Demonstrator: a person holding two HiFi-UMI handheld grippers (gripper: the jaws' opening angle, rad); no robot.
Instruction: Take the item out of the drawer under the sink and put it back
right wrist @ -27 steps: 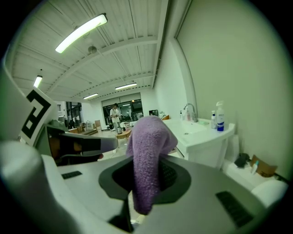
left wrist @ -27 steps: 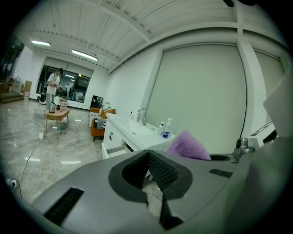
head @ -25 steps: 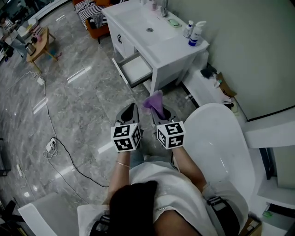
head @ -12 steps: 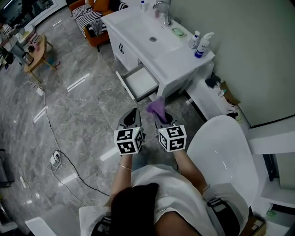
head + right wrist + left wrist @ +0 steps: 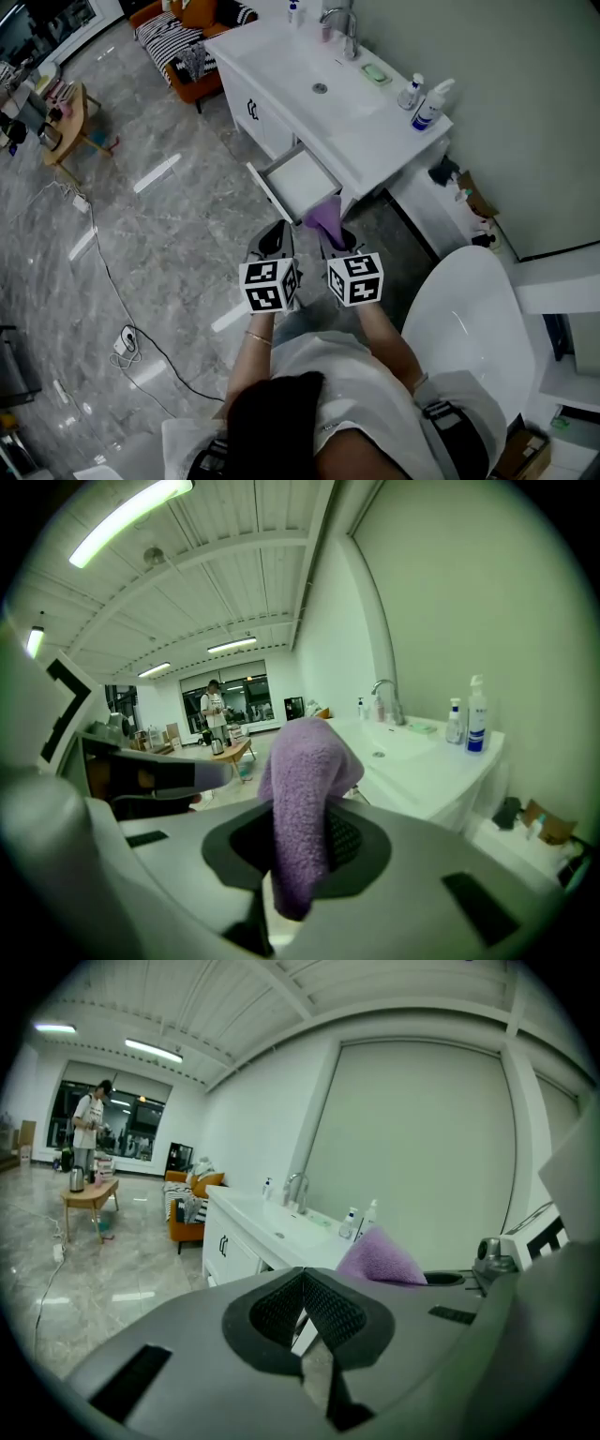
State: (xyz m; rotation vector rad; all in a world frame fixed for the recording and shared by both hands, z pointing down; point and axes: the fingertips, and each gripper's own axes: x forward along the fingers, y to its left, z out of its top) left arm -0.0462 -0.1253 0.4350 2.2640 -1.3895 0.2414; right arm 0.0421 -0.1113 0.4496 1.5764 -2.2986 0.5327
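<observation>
The right gripper (image 5: 298, 850) is clamped on the purple cloth (image 5: 302, 761), held up near the open drawer (image 5: 298, 178); the left gripper (image 5: 302, 1305) is closed on nothing. The cloth looks light and floppy (1 pinch on a bunched fold should suffice).

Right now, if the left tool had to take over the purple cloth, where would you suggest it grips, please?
Probably the folded hump of the purple cloth sticking out beyond the right tool, approached from its left. That end is thick and free; the middle is pinched in the right jaws. The left tool, now shut, must open first.
</observation>
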